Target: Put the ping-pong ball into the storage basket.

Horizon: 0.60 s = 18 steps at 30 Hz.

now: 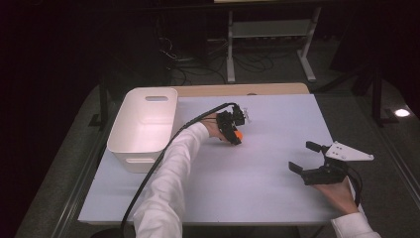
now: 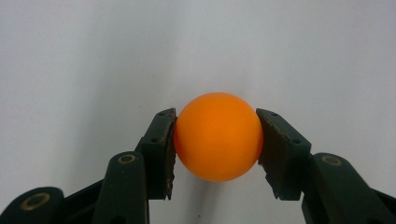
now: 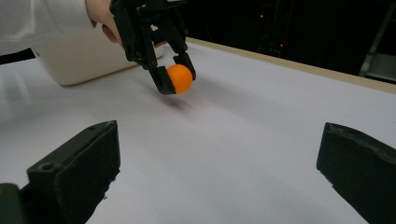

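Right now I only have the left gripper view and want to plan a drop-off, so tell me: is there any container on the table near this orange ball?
Observer: Yes. In the high view a white bin stands at the table's left side, beside the left gripper holding the orange ball.
Operator: Is the ball lifted or resting on the table?
Observer: In the right gripper view it looks lifted slightly, with a shadow on the white table below the ball; I cannot be certain of the gap.
Operator: Where is the other gripper?
Observer: The right gripper is at the table's right side, apart from the ball, jaws spread with nothing between them.
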{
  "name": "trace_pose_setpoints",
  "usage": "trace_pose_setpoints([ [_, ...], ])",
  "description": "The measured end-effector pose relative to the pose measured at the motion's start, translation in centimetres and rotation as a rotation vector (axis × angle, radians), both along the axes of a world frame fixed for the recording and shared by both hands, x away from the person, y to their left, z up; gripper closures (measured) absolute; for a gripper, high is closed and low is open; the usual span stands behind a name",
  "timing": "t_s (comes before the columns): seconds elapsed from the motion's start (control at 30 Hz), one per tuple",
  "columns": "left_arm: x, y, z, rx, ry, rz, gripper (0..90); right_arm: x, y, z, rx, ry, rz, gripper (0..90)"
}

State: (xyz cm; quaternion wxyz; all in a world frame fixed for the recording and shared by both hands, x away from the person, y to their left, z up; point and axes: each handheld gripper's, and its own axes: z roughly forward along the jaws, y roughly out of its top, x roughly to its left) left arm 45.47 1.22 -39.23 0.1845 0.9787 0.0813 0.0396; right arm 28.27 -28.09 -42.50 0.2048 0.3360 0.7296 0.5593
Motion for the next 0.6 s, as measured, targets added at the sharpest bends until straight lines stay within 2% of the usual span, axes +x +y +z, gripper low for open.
trace_pose_setpoints([
  [0.1, 0.0, 0.1, 0.4, -0.019, 0.003, 0.006, 50.1, 0.0, 0.0, 0.0, 0.000, 0.001, 0.002, 0.0],
  [0.4, -0.4, 0.6, 1.9, -0.032, -0.013, 0.034, 50.1, 0.0, 0.0, 0.0, 0.001, 0.001, 0.000, 0.0],
  [0.5, -0.6, 0.7, 2.5, -0.047, -0.017, 0.031, 50.1, 0.0, 0.0, 0.0, -0.001, 0.001, -0.001, 0.0],
  [0.6, -0.8, 1.0, 3.2, -0.040, -0.029, 0.023, 50.1, 0.1, 0.0, 0.0, 0.001, 0.004, 0.000, 0.0],
])
